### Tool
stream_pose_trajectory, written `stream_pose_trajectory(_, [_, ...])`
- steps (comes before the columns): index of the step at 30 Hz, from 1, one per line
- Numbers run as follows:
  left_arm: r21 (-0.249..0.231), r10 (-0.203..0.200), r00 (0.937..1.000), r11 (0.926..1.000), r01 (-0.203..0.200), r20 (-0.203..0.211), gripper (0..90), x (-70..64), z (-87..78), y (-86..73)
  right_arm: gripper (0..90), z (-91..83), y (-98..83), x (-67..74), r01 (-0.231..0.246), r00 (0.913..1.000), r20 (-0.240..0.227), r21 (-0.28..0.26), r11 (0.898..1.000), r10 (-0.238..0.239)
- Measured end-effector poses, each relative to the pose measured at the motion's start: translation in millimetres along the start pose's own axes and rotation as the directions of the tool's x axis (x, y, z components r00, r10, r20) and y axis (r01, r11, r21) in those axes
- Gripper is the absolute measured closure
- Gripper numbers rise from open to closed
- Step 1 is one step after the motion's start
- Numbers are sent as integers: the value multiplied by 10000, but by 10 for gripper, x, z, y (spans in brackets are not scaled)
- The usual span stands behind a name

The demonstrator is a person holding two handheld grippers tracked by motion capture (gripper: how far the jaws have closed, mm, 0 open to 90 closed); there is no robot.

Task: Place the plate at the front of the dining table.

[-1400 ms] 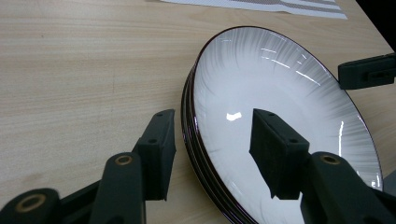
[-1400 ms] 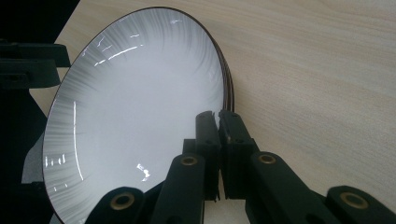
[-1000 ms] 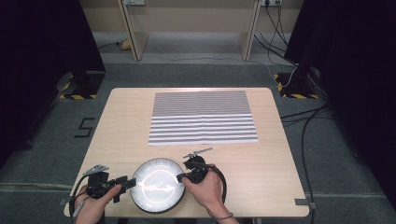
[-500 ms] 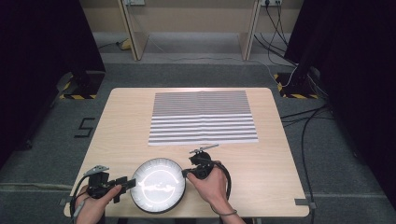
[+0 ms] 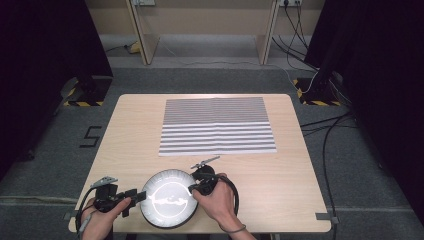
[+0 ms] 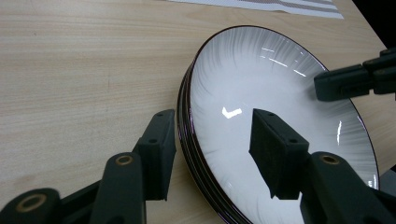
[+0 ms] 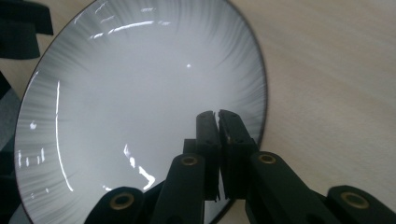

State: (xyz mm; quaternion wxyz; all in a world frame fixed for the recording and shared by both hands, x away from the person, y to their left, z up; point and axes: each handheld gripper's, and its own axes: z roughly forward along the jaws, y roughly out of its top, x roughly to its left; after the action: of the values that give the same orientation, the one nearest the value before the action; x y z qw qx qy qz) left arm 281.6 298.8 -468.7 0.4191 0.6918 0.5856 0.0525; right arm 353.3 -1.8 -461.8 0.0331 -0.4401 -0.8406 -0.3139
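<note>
While the white plate [image 5: 168, 198] with its dark rim sits at the near edge of the wooden table [image 5: 295, 165], both grippers stand at its sides. The left gripper [image 5: 135, 197] is at the plate's left edge, jaws parted and straddling the rim: one pad over the bare table outside, the other above the plate's inner face, neither pressing on it in the left gripper view. The right gripper [image 5: 193, 188] is at the plate's right edge; in the right gripper view its jaws are brought together over the plate's inner surface near the rim, with nothing seen between them. Beyond the plate lies a striped cloth [image 5: 217, 125], well apart.
</note>
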Motion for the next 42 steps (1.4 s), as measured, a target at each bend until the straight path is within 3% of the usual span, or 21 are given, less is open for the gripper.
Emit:
stream_pose_trajectory(1, [9,-22,10000,10000,22,-22,501,10,-1,0,865,-59,7,-41,-303,9995,-97,-322,9990,300])
stream_pose_trajectory(4, [10,-24,10000,10000,24,-57,501,22,2,12,837,-204,36,-111,-410,9987,264,-730,9965,430])
stream_pose_trajectory(10, [-36,39,10000,10000,-39,7,501,-26,-2,37,840,-159,27,-165,-734,9972,-181,-227,9970,730])
stream_pose_trajectory(19, [71,40,10000,10000,-40,-23,501,-7,20,40,861,-113,32,-128,-1052,9944,73,33,9944,1051])
stream_pose_trajectory(26, [180,71,10000,9998,-71,-25,509,-18,32,52,860,-64,75,-82,-938,9955,113,187,9954,936])
stream_pose_trajectory(34, [560,-58,9999,9984,64,-118,611,-19,30,60,827,-55,66,-113,-1207,9925,-157,125,9926,1208])
stream_pose_trajectory(42, [931,-147,9996,9955,169,-244,672,2,33,67,777,-23,87,-88,-1682,9842,-435,777,9827,1719])
